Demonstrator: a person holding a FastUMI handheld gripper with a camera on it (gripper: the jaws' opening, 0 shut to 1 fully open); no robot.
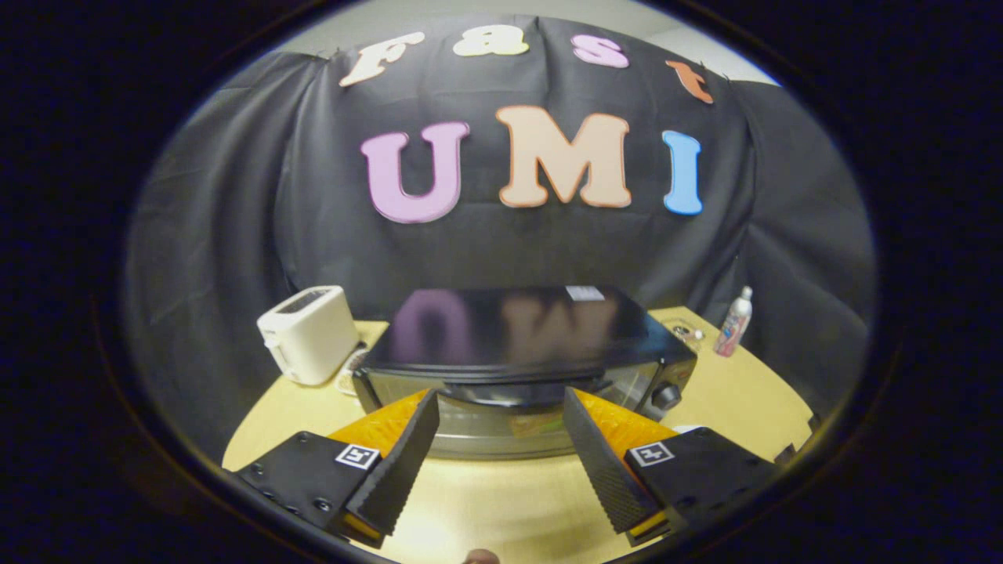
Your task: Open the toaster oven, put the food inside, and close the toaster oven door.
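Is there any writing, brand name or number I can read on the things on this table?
None can be read.
Oven: pale sticker on its top, too blurred to read.
Bottle: printed label, too small to read.
Toaster: no writing visible.
Gripper, fingers open just before the oven's door: two square black-and-white markers, patterns rather than words.

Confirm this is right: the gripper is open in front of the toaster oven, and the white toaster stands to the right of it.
Not quite. The gripper view shows the white toaster left of the toaster oven, not right. The gripper is indeed open in front of it.
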